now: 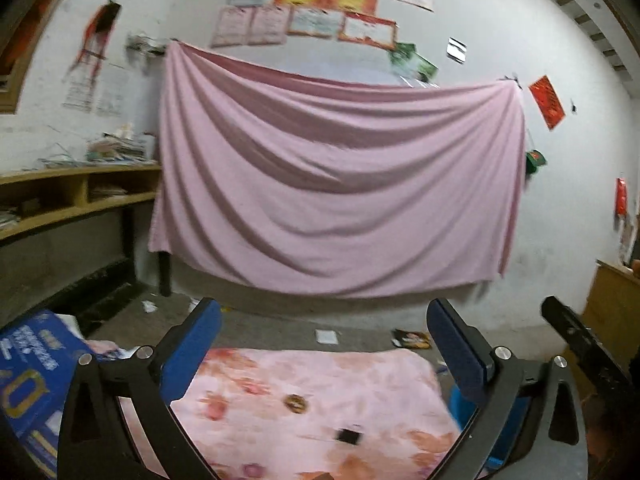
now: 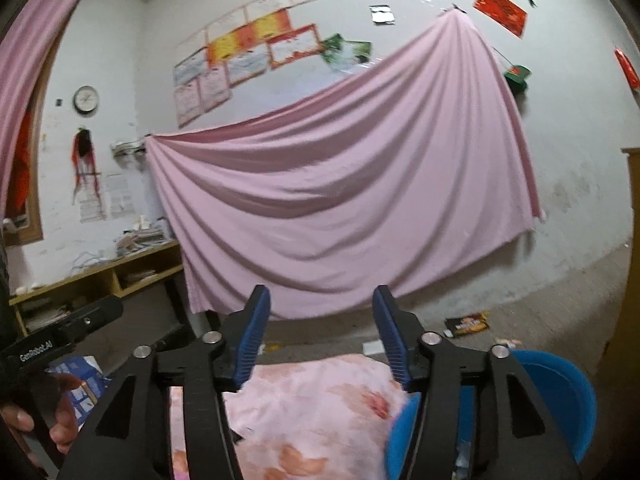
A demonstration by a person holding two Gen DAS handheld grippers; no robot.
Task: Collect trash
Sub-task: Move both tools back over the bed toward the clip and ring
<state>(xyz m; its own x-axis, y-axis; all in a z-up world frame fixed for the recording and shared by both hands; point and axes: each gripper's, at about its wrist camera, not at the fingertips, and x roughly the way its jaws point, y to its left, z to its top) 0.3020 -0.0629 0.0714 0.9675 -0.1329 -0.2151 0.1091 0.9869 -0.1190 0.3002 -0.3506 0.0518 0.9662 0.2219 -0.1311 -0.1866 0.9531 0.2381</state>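
Presently, taking the floral pink blanket-covered table [image 1: 320, 392] as landmark:

- Left gripper [image 1: 324, 348], black frame with blue ribbed pads: raised above the table, jaws spread wide, nothing between them.
- Right gripper [image 2: 320, 340], same build: jaws parted, less widely, empty.
- Round blue plastic basin [image 2: 560, 392]: just beside the table's right edge, smooth and rigid; likely the collecting vessel, contents not legible.
- Trash, small dark square scrap [image 1: 349, 436]: flat on the table's near part. Judged light, thin and limp; best pinched at a lifted edge, since the soft nap beneath may be caught along with it.
- Trash, round brownish piece [image 1: 295, 403]: mid-table; material cannot be told.
- Trash, dark printed foil wrapper [image 2: 467, 324]: on the grey concrete floor beyond the table. Judged crinkly and slippery; take by a crimped end.
- Trash, white paper slip [image 1: 326, 336]: on the floor beyond the table's far edge, flat and hard to get under.
- Pink draped cloth sheet [image 1: 340, 184]: hung on the wall behind the table, soft, deeply folded.
- Blue printed cardboard box [image 1: 32, 376]: left of the table, stiff.
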